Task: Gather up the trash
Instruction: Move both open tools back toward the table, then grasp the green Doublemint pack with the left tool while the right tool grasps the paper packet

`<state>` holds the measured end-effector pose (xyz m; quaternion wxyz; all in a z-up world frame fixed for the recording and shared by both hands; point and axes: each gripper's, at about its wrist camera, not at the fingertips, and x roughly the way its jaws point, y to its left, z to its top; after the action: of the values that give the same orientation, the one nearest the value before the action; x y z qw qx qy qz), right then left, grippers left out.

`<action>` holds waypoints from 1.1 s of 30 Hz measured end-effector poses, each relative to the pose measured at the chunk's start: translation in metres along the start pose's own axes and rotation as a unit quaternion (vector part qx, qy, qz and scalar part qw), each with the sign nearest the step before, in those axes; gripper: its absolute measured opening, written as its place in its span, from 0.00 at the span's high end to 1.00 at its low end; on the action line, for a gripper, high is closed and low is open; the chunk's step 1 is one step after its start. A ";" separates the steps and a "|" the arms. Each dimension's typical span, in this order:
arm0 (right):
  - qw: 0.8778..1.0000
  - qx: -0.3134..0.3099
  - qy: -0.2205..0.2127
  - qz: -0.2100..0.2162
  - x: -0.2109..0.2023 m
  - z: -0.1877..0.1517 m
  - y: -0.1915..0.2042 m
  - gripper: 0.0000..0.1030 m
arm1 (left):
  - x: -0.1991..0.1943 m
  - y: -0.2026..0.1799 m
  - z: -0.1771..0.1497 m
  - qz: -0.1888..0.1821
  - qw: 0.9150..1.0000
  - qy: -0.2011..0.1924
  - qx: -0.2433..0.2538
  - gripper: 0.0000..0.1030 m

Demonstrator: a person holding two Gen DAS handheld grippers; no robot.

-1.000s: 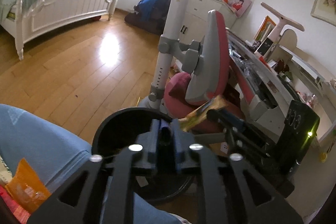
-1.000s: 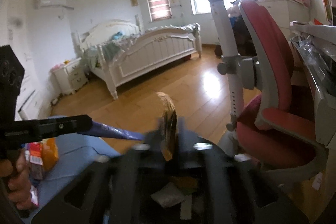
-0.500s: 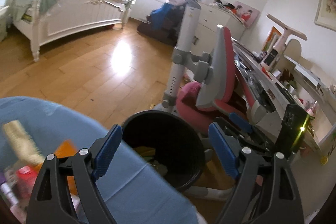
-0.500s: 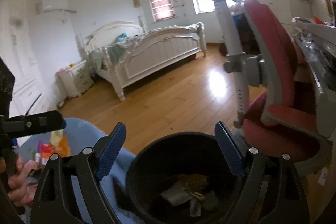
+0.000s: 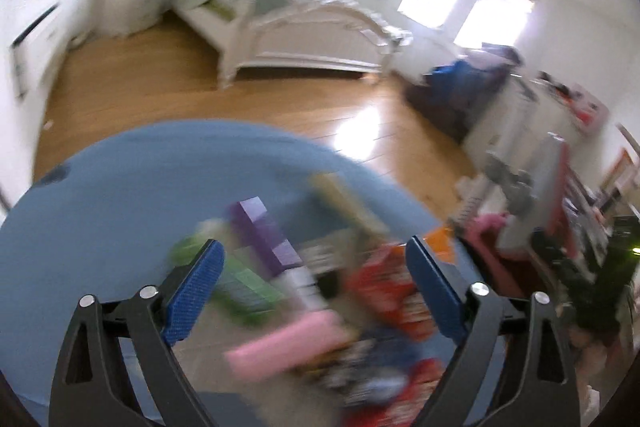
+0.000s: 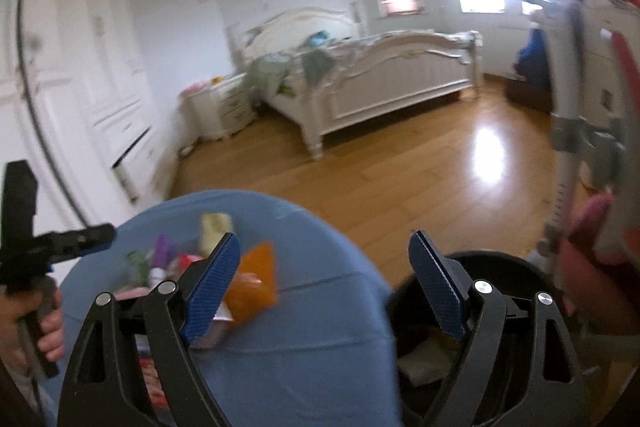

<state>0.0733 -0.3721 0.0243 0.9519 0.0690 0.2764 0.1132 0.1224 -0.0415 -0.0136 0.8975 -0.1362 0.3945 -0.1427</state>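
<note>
My left gripper is open and empty above a blurred heap of trash on the round blue table: a purple box, a pink pack, red wrappers and a green pack. My right gripper is open and empty, between the table's right edge and the black bin, which holds wrappers. An orange wrapper lies on the table by its left finger. The left gripper also shows at the far left of the right wrist view.
A pink and grey desk chair stands right of the bin. A white bed and a nightstand stand across the wooden floor. A desk with clutter is at the right.
Both grippers opened and the wrappers dropped into the bin. Both then swung left from the bin toward the table; the left one now hangs over the trash heap.
</note>
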 end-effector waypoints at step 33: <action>0.976 -0.031 0.142 0.160 0.131 0.051 0.112 0.66 | 0.015 0.073 0.001 0.025 0.998 0.044 0.026 0.76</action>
<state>0.1890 -0.2346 0.0215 0.8742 0.0664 0.3902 0.2811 0.1437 0.0206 -0.0497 0.8859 -0.0960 0.4329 -0.1360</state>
